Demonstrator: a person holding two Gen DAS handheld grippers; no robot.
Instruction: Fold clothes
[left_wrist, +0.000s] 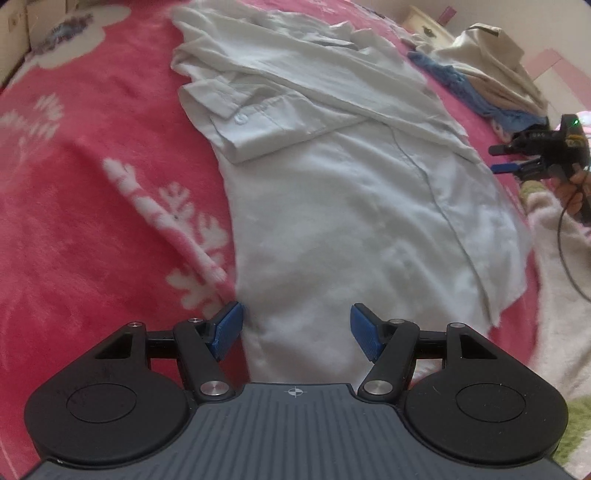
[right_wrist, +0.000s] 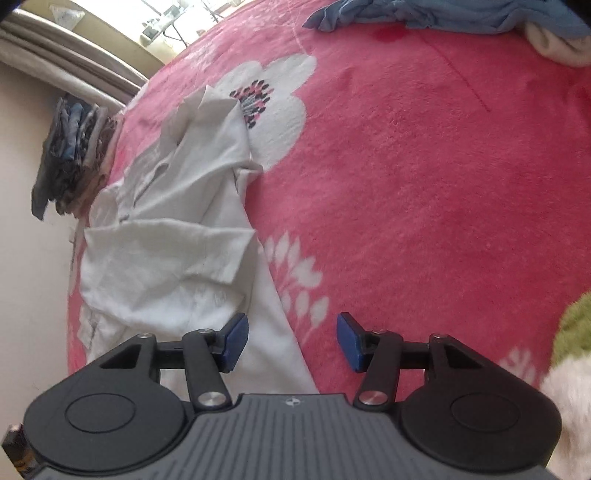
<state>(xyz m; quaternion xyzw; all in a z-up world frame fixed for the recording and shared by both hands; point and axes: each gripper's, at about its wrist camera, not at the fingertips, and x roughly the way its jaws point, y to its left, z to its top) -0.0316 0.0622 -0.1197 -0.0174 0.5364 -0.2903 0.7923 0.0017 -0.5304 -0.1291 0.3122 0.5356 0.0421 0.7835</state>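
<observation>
Both tools are released and hold nothing: the left tool (left_wrist: 297, 330) hangs over the shirt (left_wrist: 332, 192) hem, the right tool (right_wrist: 291, 341) at its side edge. I judge each should pinch 1 hem corner, through every layer, lifting evenly so the tucked sleeves stay flat on the bed (left_wrist: 92, 221).

Taking the white shirt (left_wrist: 332, 192) as landmark, the pink blanket (left_wrist: 92, 203) to its left lies bare and open to a gripper. Beyond its far right corner a heap of clothes (left_wrist: 491, 85) blocks the way. On its right, the right gripper (left_wrist: 498, 158) hovers over its edge.
</observation>
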